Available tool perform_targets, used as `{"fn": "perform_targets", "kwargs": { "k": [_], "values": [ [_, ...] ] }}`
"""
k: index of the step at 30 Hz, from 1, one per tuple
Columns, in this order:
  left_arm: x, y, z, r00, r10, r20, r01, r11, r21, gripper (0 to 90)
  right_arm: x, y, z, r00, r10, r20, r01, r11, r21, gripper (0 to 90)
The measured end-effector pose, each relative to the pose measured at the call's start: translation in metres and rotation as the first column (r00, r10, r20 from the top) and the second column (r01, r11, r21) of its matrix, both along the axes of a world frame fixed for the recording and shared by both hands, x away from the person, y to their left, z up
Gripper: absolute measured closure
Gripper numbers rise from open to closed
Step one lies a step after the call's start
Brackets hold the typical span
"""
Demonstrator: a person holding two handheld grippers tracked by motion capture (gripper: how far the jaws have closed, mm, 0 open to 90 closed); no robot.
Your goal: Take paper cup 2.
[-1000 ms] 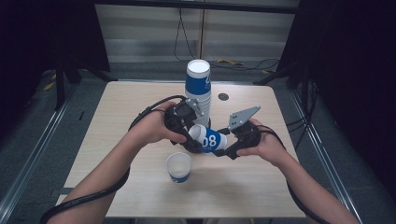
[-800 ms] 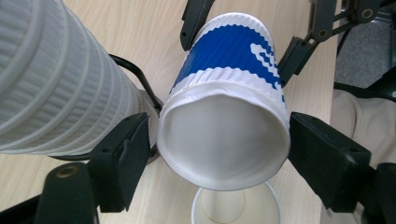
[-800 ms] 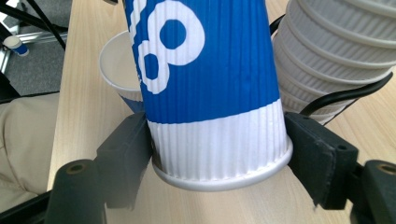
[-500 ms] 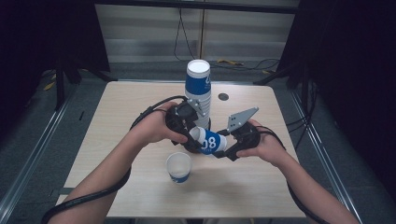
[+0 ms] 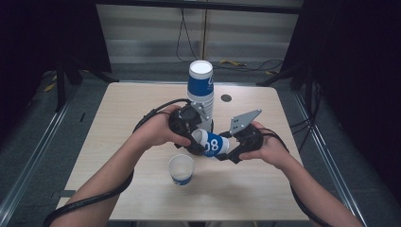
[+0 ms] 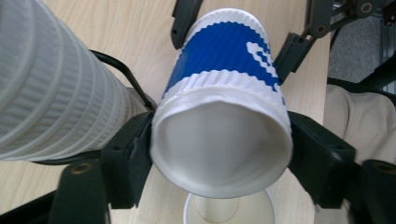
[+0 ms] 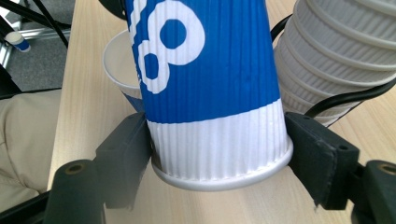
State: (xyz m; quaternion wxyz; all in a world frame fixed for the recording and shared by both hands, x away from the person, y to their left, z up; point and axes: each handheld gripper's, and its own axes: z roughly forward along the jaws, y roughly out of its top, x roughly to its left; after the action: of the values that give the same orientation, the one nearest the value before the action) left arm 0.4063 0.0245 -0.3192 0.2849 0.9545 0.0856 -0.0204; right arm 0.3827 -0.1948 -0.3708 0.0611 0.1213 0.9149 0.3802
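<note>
I hold the paper cup level between both grippers: left gripper, jaws just closed, pinches its rim end; right gripper pinches its base; upright cup waits below.

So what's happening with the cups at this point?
A person holds one blue-and-white paper cup sideways above the table between both grippers. The left gripper, whose jaws have just been closing, clamps the open rim end, slightly squashed; the right gripper grips the base end. An upside-down cup stack stands behind, and a single upright cup in front.
</note>
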Motion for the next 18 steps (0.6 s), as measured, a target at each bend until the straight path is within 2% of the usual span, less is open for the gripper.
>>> {"fn": "perform_targets", "kwargs": {
  "k": [4,12,18],
  "values": [
    [0.0003,-0.0013,-0.0009,1.0000,-0.004,-0.008,0.004,1.0000,0.005,29.4,0.0000,0.0002,-0.0006,1.0000,0.004,-0.001,-0.004,1.000,-0.007,24.8],
    [-0.0008,-0.0039,0.0000,0.9994,-0.011,-0.033,0.012,0.9987,0.050,29.8,-0.0015,0.0016,-0.0036,0.9998,0.018,-0.008,-0.018,1.000,-0.006,23.1],
    [-0.0020,-0.0049,-0.0001,0.9994,-0.005,-0.034,0.007,0.9988,0.049,29.8,-0.0016,0.0018,-0.0027,0.9997,0.025,-0.003,-0.025,1.000,-0.015,23.2]
  ]
}}
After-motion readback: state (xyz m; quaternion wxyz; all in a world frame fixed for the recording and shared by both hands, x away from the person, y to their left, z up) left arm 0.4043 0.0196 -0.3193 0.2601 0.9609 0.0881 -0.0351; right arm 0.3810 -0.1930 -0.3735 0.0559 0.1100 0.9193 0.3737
